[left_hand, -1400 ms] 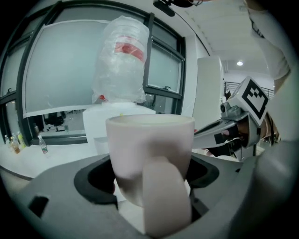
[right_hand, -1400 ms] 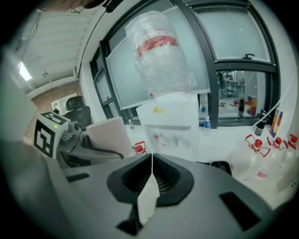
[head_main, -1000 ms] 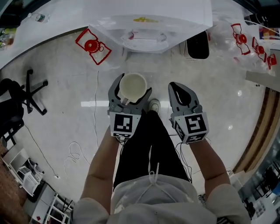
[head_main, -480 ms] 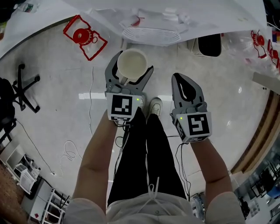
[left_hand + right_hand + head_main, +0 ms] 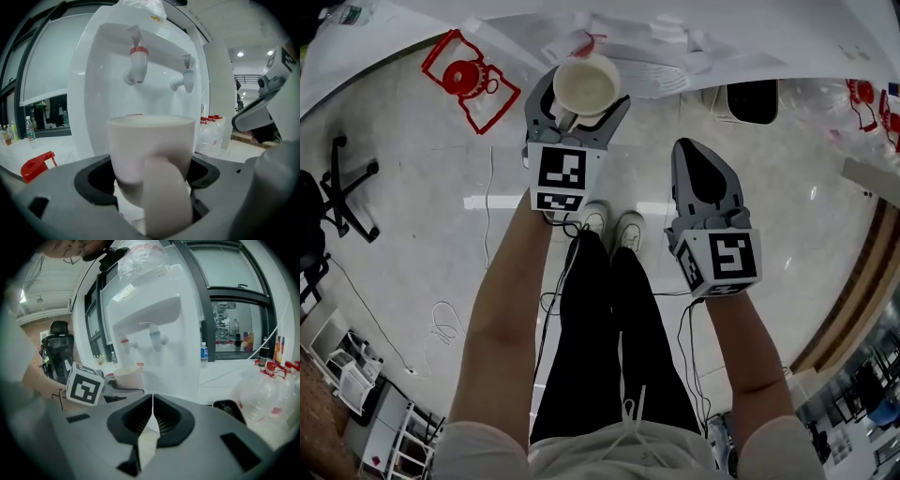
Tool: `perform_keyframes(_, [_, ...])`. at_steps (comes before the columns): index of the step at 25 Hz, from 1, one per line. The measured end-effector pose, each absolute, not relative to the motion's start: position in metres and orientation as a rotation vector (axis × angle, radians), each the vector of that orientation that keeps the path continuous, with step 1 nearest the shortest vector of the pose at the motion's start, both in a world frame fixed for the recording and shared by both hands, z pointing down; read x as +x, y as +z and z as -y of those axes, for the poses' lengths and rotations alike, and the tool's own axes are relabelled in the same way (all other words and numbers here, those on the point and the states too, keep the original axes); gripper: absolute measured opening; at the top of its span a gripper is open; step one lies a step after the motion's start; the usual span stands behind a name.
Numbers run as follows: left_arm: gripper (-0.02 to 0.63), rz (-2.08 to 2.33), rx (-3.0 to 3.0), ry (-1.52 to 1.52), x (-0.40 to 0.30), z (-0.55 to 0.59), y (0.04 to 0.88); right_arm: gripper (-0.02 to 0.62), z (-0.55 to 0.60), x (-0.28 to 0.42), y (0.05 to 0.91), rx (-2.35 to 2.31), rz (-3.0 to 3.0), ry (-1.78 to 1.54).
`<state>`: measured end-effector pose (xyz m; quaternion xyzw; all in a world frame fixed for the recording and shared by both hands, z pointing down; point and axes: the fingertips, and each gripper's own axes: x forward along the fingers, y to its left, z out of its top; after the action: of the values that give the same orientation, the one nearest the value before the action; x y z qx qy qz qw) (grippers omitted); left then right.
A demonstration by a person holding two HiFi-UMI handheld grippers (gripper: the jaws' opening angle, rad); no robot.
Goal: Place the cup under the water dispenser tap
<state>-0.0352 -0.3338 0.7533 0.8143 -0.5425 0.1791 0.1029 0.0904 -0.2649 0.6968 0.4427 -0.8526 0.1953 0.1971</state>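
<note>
White dispenser carries two taps; left gripper fingers pinch one cup, right gripper fingers pressed together.

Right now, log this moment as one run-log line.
left claw: shut on cup | right claw: shut, empty | cup: upright, facing water dispenser, not yet under tap

Red plastic frame lies on the pale glossy floor. Black office chair at left, with a thin white cable trailing nearby.
</note>
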Motion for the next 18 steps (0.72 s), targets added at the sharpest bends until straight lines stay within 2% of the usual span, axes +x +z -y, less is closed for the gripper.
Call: perform_keyframes(18, [0.446, 1.729, 2.264, 0.480, -0.054, 0.354, 0.793, 0.029, 0.280, 0.100, 0.712, 1.236, 2.359, 0.538])
